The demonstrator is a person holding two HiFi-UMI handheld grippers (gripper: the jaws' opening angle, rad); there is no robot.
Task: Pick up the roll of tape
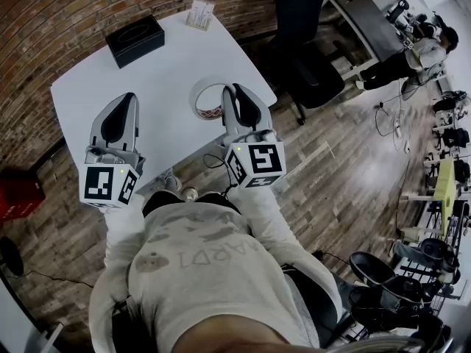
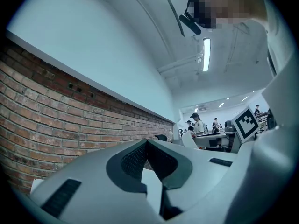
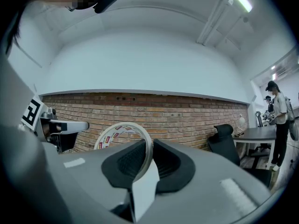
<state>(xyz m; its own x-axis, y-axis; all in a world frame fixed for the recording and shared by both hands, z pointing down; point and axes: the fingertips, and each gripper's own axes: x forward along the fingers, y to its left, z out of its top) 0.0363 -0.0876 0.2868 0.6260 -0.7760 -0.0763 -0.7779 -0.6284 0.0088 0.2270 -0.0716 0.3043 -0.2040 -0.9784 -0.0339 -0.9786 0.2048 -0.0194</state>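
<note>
The roll of tape (image 1: 208, 100) is a white ring with red-and-white print on its inner face. It stands on edge over the near right part of the white table (image 1: 154, 72). My right gripper (image 1: 229, 91) is shut on its rim. In the right gripper view the tape (image 3: 122, 126) rises from between the black pads (image 3: 166, 160), in front of the brick wall; no table shows under it. My left gripper (image 1: 126, 98) hovers over the table's near left, a hand's width from the tape. Its jaws (image 2: 147, 144) meet with nothing between them.
A black tissue box (image 1: 135, 40) lies at the table's far side and a small white card stand (image 1: 199, 13) at its far corner. A black office chair (image 1: 303, 61) stands right of the table. A red box (image 1: 18, 194) sits on the floor at left. People stand far right.
</note>
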